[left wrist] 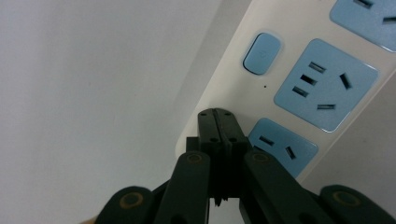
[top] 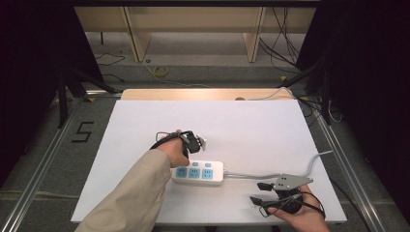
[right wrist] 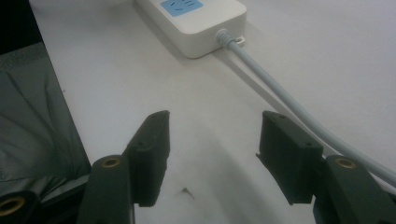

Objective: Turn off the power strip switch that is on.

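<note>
A white power strip (top: pixel 198 172) with three blue sockets and small blue buttons lies on the white table top (top: pixel 217 121). Its grey cable (top: pixel 270 174) runs off to the right. My left gripper (top: pixel 187 153) points down at the strip's left end, jaws shut with nothing between them. In the left gripper view its tips (left wrist: pixel 215 114) sit over the strip (left wrist: pixel 233 74) just below a blue button (left wrist: pixel 263 52); whether they touch it I cannot tell. My right gripper (top: pixel 258 192) rests open near the front right, empty, and faces the strip's cable end (right wrist: pixel 196 18) between its fingertips (right wrist: pixel 215 121).
The cable (right wrist: pixel 280 93) passes close by the right gripper's right-hand jaw. The table's front edge lies just behind both hands. Beyond the far edge are a wooden frame (top: pixel 193 19) and loose wires on the floor; a dark cover (right wrist: pixel 32 116) hangs off the table's near edge.
</note>
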Demonstrator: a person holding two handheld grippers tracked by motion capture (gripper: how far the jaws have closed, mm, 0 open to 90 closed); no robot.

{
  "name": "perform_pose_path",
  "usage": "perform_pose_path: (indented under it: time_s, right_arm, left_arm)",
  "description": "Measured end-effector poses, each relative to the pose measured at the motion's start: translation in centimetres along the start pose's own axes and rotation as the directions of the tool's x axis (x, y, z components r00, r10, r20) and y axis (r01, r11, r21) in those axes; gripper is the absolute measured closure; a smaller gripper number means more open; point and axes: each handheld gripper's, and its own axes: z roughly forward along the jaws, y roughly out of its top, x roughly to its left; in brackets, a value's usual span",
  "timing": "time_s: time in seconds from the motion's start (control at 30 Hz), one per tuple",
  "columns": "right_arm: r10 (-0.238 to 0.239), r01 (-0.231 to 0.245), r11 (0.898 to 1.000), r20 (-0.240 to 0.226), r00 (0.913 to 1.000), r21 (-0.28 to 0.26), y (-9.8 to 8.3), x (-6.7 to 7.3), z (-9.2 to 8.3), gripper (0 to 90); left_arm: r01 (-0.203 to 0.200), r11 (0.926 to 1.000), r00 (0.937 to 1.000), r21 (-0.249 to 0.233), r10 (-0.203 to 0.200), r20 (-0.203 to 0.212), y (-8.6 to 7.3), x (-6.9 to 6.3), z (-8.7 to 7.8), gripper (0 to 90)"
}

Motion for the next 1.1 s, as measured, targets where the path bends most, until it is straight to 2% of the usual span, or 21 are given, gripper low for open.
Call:
perform_pose_path:
  time_s: [0.2,0.37,0.6,1.1]
  right_arm:
    - [-0.001,0.001,1.000,0.001,1.0000,-0.002,0.0,0.0,0.0,43.9]
    - [0.001,-0.001,1.000,0.003,1.0000,-0.005,0.0,0.0,0.0,43.9]
    - [0.001,-0.001,1.000,0.002,1.0000,-0.005,0.0,0.0,-0.1,43.9]
    - [-0.002,0.002,1.000,0.000,1.0000,0.002,0.0,0.0,0.0,43.9]
  left_arm:
    - [-0.015,0.9998,0.9999,0.013,0.015,-0.006,0.2,-0.1,0.0,89.9]
    - [-0.055,0.9977,0.9983,0.038,0.056,-0.014,0.5,-0.5,0.0,89.9]
    - [-0.078,0.9937,0.9969,0.080,0.078,0.003,1.0,-0.2,0.1,89.9]
    - [-0.075,0.9926,0.9971,0.096,0.076,-0.006,1.3,-0.4,0.2,89.9]
